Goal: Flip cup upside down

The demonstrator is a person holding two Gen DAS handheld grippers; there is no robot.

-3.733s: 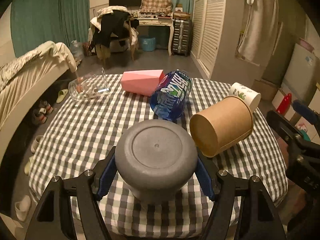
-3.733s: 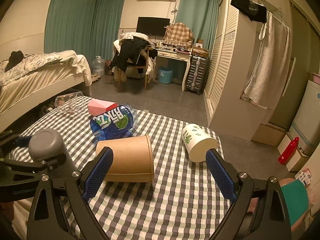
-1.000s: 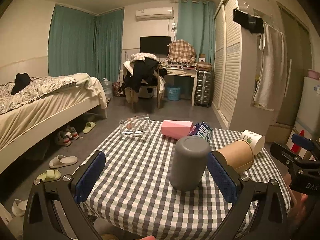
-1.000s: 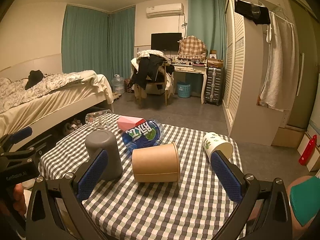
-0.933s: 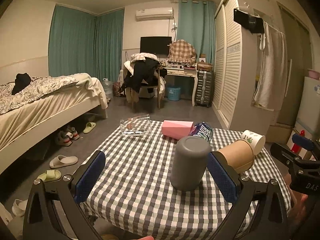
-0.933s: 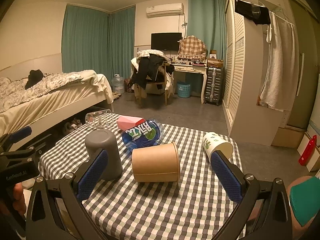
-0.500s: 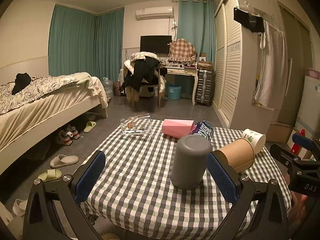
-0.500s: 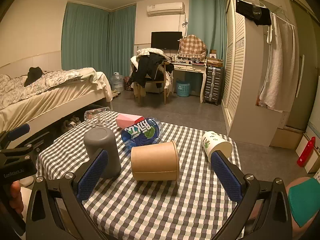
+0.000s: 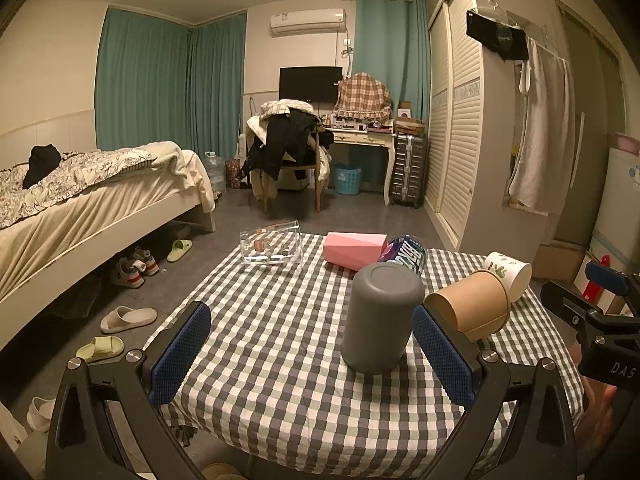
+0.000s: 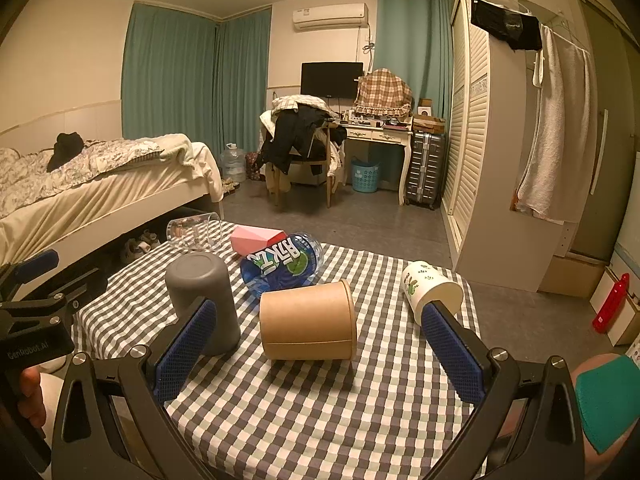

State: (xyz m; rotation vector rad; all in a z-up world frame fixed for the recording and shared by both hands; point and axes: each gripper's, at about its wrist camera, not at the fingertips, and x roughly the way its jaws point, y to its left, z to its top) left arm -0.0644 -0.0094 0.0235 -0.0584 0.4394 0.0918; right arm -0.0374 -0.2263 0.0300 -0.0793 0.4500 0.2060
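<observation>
A grey cup (image 9: 380, 316) stands upside down on the checked tablecloth (image 9: 272, 344), bottom up; it also shows in the right wrist view (image 10: 202, 300). My left gripper (image 9: 312, 356) is open and empty, held back from the cup near the table's front edge. My right gripper (image 10: 320, 348) is open and empty, in front of a brown paper cup (image 10: 308, 322) that lies on its side. That brown cup (image 9: 470, 310) lies just right of the grey cup.
A white printed paper cup (image 10: 432, 290) lies on its side at the right. A blue bottle (image 10: 282, 266), a pink box (image 10: 256, 238) and a clear container (image 10: 194, 232) lie at the table's far side. A bed (image 9: 80, 200) stands left.
3.7 s ago my left gripper was closed around the grey cup; it has since let go and pulled back. Over the last second both grippers hardly move.
</observation>
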